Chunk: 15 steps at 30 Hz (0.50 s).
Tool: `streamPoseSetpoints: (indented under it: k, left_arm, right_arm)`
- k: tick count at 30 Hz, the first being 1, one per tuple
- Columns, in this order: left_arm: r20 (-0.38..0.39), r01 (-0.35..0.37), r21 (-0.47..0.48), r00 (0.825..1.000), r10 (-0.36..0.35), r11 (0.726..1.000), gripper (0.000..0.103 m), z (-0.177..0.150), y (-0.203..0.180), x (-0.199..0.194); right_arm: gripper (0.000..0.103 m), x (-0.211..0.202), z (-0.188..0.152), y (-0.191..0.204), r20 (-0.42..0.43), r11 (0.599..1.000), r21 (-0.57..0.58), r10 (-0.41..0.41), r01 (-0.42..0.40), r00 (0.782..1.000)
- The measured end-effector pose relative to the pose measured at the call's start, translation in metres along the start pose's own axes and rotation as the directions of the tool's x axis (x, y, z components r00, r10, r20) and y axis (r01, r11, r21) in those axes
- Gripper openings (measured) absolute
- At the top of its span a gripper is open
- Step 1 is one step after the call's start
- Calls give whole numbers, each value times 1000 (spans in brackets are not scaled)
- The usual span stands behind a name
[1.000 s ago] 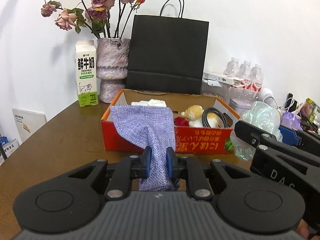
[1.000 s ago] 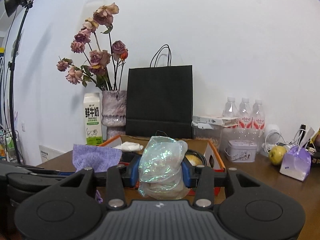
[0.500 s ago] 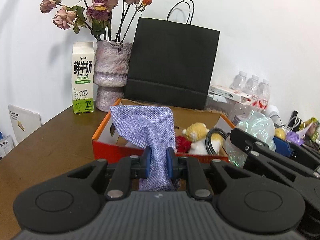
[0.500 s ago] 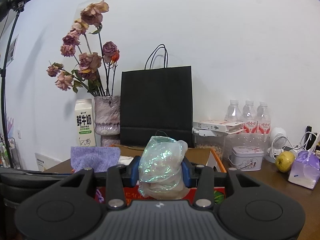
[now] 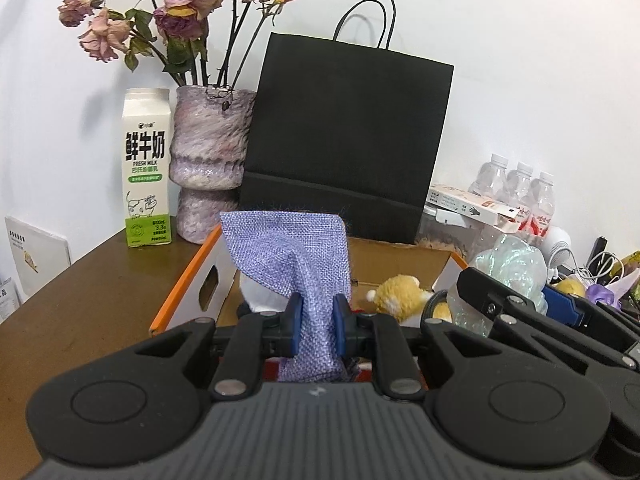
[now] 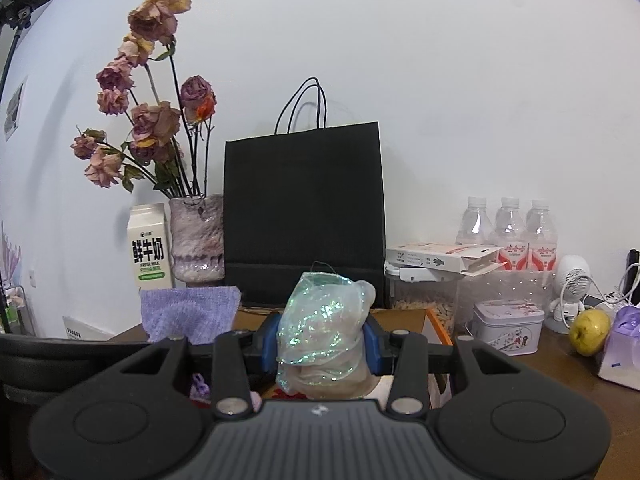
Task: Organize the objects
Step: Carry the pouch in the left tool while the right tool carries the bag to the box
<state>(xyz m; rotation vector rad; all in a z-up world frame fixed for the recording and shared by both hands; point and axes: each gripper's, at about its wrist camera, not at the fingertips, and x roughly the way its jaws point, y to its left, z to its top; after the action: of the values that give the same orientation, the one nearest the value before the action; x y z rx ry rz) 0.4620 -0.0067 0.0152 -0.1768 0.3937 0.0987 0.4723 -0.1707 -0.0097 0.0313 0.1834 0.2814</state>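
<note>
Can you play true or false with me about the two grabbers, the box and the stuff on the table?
1. The left gripper pinches a purple cloth pouch. True.
2. The right gripper is empty. False: it is shut on a shimmery bag.
3. A yellow plush toy lies in the cardboard box. True.
4. The milk carton stands to the right of the black paper bag. False: it stands left of it, beside the vase.

Black bag and vase wall off the box's far side.
</note>
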Motion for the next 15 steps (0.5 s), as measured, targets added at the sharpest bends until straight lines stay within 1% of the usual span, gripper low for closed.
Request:
streamPoseSetpoints:
  k: [15]
  left_arm:
    - [15,0,31,1000,-1,1000,17,20,-4,47]
  right_arm:
    - [40,52,4,-15,-12,1000,-27,-6,6,1000]
